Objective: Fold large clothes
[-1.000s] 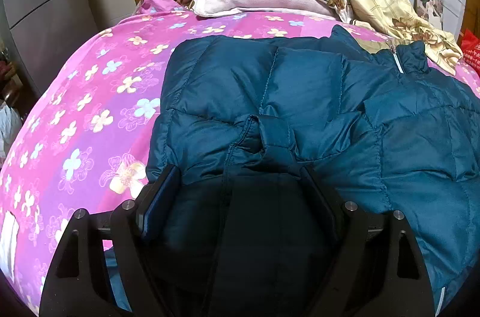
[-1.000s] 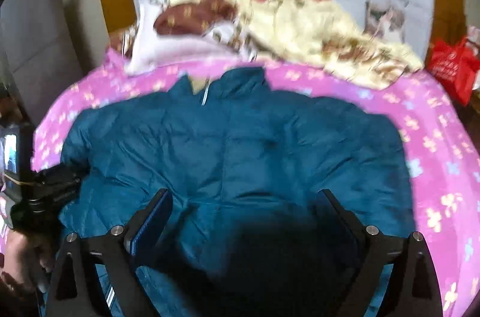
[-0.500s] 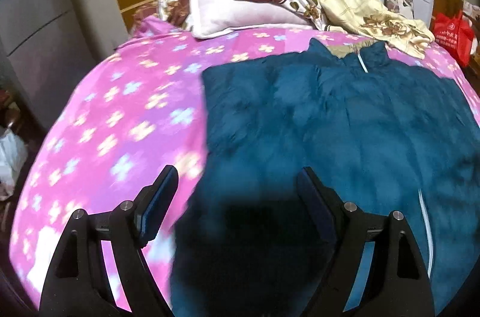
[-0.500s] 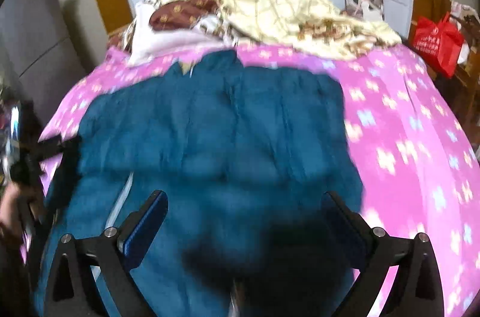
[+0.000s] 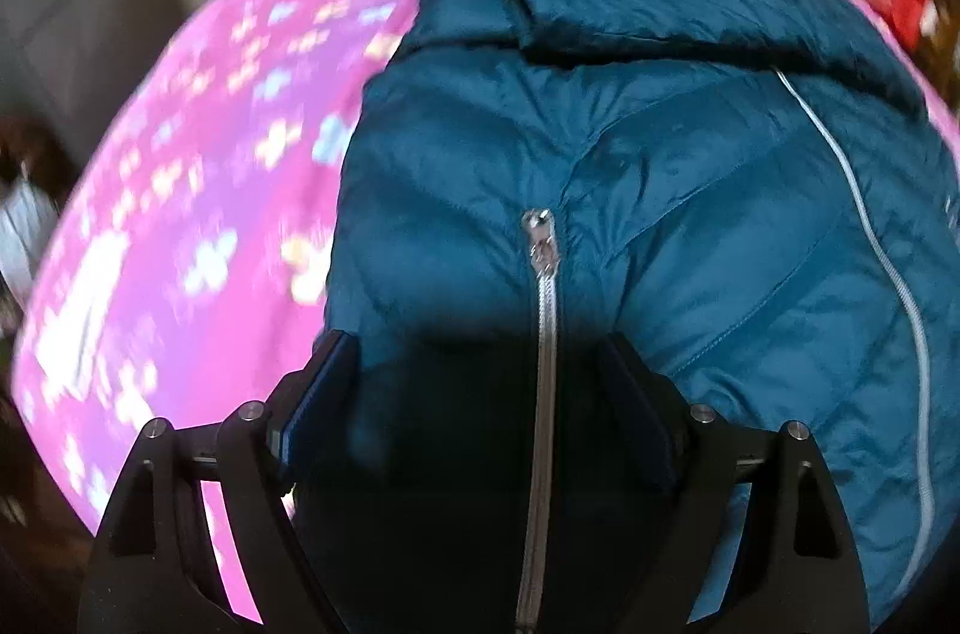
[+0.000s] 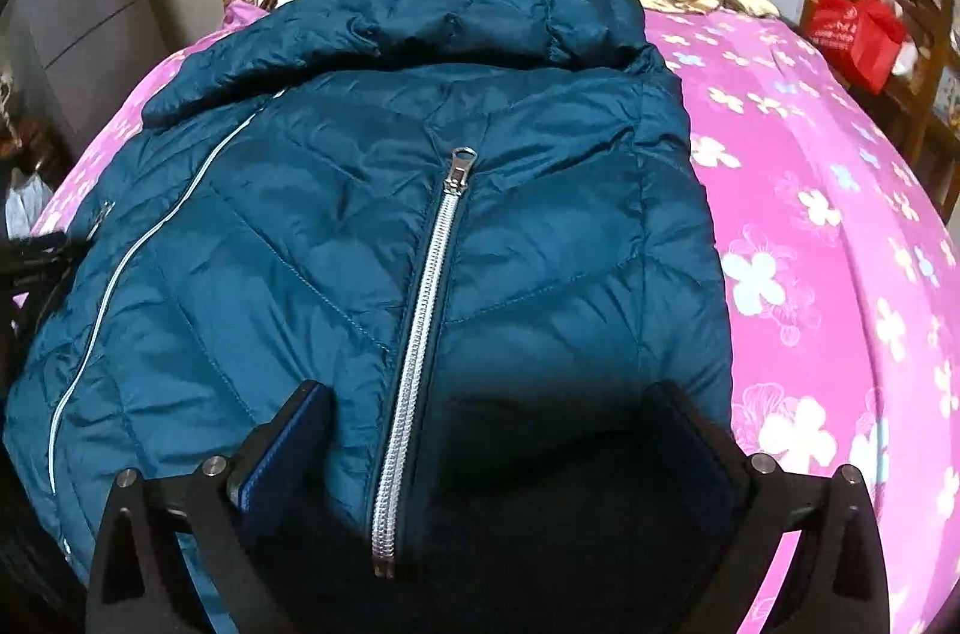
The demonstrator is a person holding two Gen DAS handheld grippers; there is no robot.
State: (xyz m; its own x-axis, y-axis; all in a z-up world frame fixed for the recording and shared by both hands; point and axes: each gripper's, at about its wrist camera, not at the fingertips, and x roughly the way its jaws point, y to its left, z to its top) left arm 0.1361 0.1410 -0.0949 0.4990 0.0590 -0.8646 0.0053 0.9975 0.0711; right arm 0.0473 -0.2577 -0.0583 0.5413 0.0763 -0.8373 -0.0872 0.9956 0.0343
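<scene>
Jacket lay across the pink bedspread, its hem bunched between the wide-spread fingers of our left gripper and right gripper; whether they pinched it, we could not tell. We judged level, even hands would keep the fold square.

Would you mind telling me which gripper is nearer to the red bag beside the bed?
Right. The right gripper hovers over the edge of the jacket nearest the red bag; the left gripper is over the jacket's opposite edge, farther away.
</scene>
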